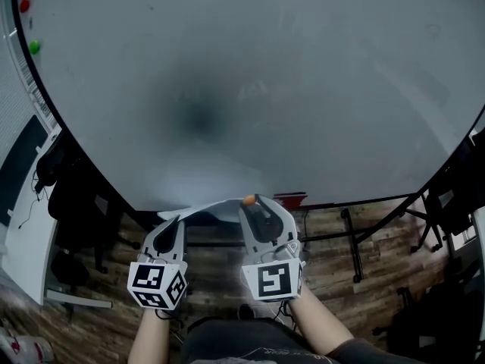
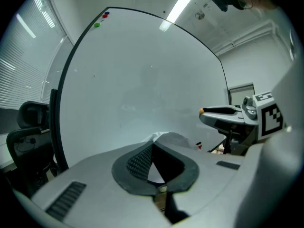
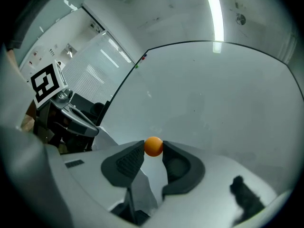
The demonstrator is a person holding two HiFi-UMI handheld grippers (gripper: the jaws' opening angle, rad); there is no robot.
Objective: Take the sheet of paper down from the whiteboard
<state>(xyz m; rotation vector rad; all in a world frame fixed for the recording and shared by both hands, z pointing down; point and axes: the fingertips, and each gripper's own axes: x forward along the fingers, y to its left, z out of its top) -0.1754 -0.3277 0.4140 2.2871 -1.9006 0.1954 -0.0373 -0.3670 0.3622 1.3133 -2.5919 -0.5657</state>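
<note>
White thin sheet of paper (image 1: 206, 209) is found off the face of the large whiteboard (image 1: 265, 89). It sits low by the board's bottom edge and runs crosswise between the two tools, long axis left to right in the head view. The left gripper (image 1: 179, 221) has its fingers closed on the sheet's left end. The right gripper (image 1: 255, 201) has its fingers pinched on a small orange round magnet (image 1: 248, 200) at their very tips, just above the sheet's right end; contact between magnet and paper cannot be told. Judgement: the left hand alone carries the sheet, so any lowering turns on that hand, with the paper trailing rightward from its fingers toward the other tool. The left gripper view shows white paper wedged between the dark pads and bulging beyond them, which the head view does not resolve. The right gripper view shows the magnet seated between the fingertips, with paper passing beneath. The head view alone shows the sheet's whole span and both tools side by side
</note>
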